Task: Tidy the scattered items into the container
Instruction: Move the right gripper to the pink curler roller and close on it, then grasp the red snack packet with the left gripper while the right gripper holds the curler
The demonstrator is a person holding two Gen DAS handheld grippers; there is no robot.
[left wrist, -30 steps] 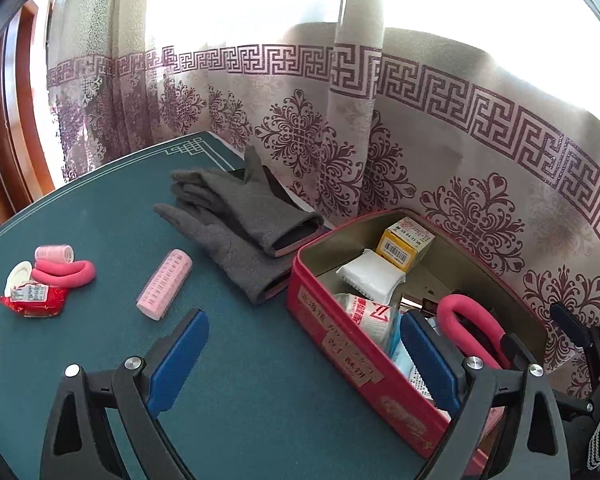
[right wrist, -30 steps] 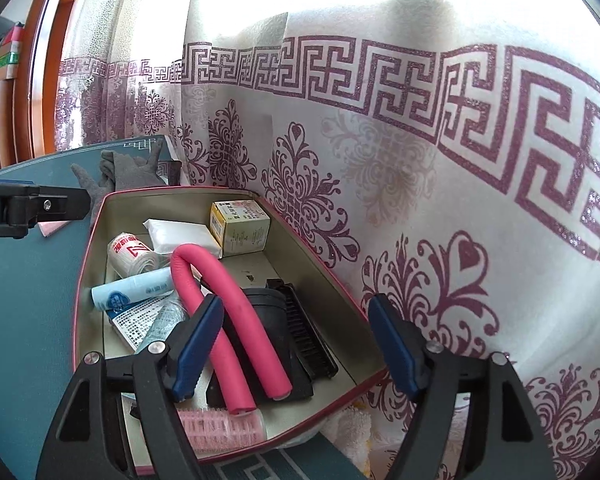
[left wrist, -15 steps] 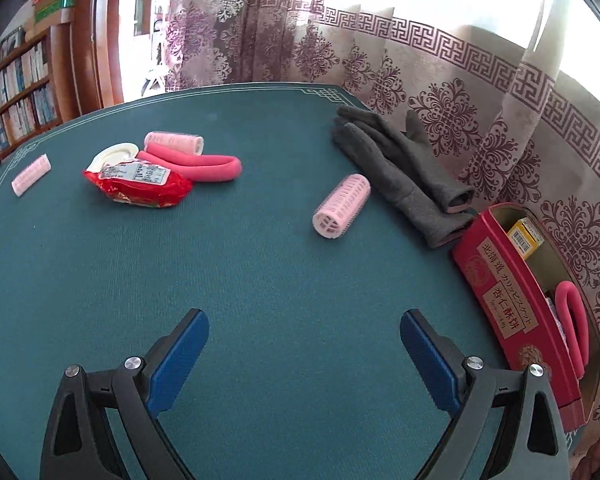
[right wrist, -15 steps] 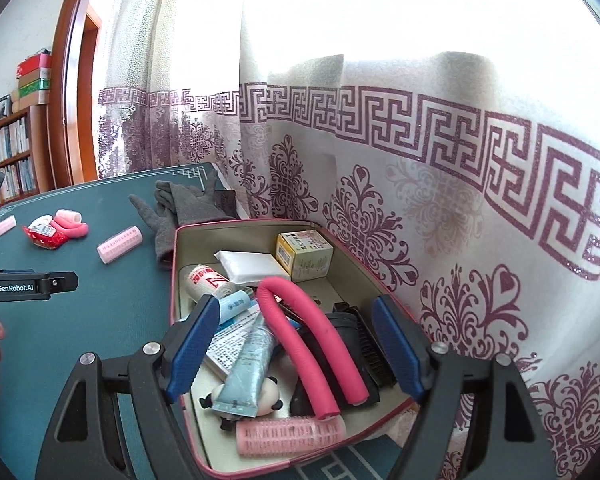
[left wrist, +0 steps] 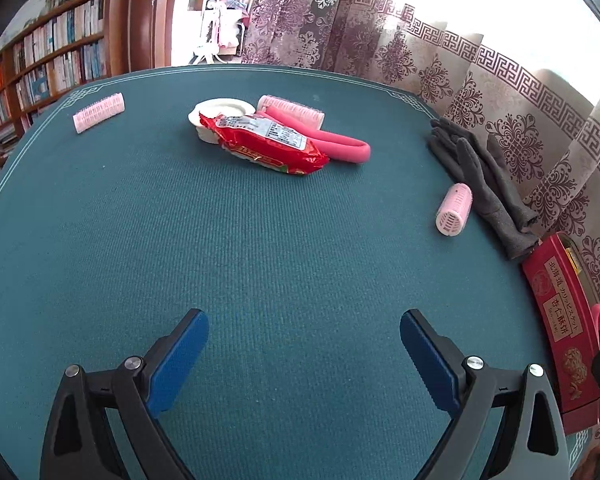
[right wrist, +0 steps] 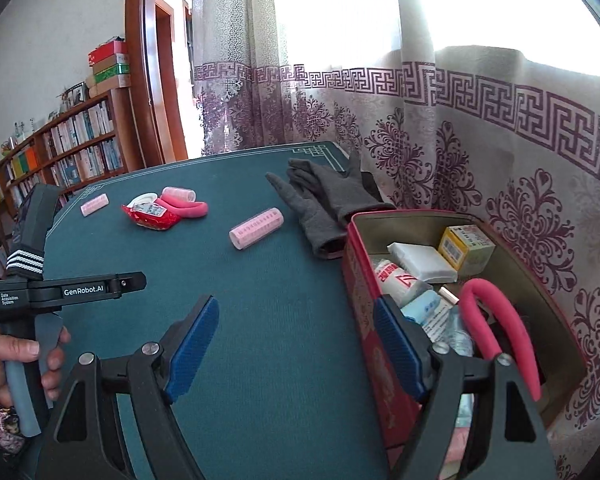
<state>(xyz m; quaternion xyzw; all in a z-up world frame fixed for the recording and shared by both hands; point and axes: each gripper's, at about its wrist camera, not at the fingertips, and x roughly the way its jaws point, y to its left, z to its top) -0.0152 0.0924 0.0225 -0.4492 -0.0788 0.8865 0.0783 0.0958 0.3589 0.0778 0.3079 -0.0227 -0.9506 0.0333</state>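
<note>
Now the left gripper (left wrist: 304,354) tilts down over the green table (left wrist: 260,248) with its 2 blue pads spread wide and nothing between them; ahead of it lie a red snack packet (left wrist: 268,145) against a bent pink foam roller (left wrist: 340,147), and ahead to its right a pink hair roller (left wrist: 454,210) beside grey gloves (left wrist: 488,192). Likewise the right gripper (right wrist: 296,346), jaws apart and empty, straddles the near wall of the red tin (right wrist: 366,320), which holds a pink foam roller (right wrist: 496,328) and boxes, while the person's left hand (right wrist: 18,358) grips the other tool's handle at its left.
</note>
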